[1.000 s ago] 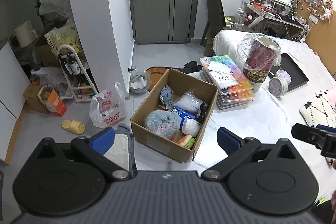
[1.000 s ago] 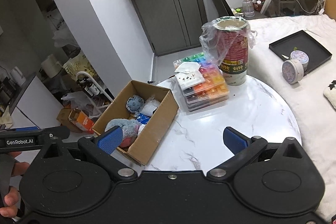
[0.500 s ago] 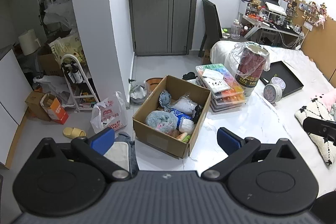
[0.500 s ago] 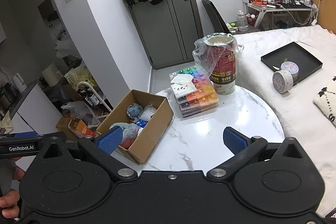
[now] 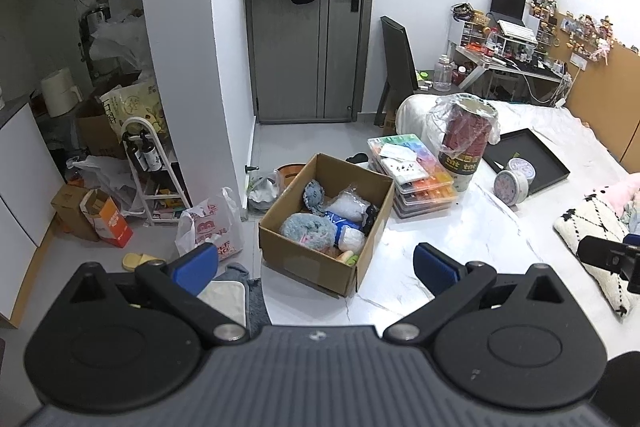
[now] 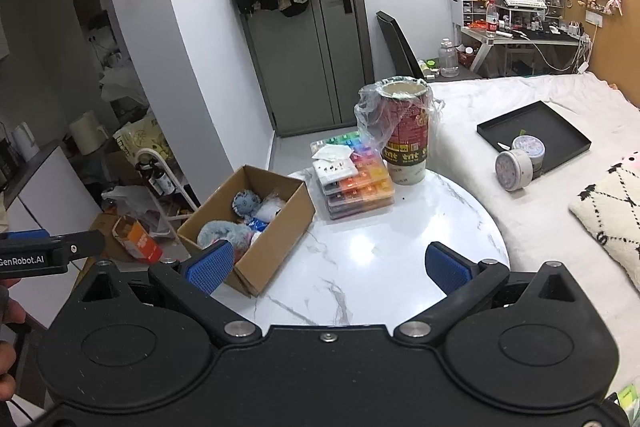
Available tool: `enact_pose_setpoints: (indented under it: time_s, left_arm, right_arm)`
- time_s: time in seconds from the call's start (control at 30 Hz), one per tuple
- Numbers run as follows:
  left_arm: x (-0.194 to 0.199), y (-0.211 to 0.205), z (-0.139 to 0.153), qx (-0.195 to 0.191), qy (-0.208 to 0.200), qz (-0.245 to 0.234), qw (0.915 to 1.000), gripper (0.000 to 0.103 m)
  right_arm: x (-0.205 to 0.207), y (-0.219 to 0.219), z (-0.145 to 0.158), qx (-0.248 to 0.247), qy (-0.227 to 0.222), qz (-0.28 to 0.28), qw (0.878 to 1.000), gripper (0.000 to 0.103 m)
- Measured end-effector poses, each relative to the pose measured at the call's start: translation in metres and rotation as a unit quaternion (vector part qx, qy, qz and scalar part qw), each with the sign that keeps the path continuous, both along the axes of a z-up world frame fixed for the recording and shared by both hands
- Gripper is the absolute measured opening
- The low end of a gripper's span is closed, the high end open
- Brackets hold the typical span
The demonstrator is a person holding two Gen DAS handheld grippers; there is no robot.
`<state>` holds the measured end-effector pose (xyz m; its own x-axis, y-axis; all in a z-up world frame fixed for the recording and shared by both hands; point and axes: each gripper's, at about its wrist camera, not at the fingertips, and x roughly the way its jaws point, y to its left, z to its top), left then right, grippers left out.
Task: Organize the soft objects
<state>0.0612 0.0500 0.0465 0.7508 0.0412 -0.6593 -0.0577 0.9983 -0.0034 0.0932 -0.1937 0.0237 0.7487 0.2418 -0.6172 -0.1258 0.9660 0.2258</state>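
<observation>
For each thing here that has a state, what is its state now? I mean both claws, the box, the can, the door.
Left claw: open, holds nothing.
Right claw: open, holds nothing.
Cardboard box: flaps open, soft toys inside, on the table edge.
Red can: upright, loose plastic around its top.
Grey door: shut.
Round tin: tipped on its side on the bed.

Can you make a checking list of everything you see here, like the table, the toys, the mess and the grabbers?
Surface: white marble table, bare in front.
Job's things: plush toys packed in an open box at the table's left edge.
Clutter: stacked colourful cases, bagged red can.
Grippers: left gripper and right gripper both open, holding nothing, above the table.
Cables: wires hang at the far desk.
Surroundings: bed with black tray, grey door, bags on the floor.
</observation>
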Motion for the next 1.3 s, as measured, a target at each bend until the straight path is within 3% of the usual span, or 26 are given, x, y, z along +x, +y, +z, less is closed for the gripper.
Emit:
enact_pose_setpoints:
  time_s: [0.5,1.3]
  left_arm:
    - [-0.03,-0.015,-0.003,-0.007,0.001,-0.02,0.9998,0.103]
    - [-0.03,-0.011,-0.001,-0.014,0.001,-0.014,0.9998,0.103]
  right_arm:
    - [-0.032,-0.007,0.003,0.001,-0.003,-0.014,1.0,0.103]
    - [-0.033,0.002,0.005,-0.013,0.004,0.001,1.0,0.103]
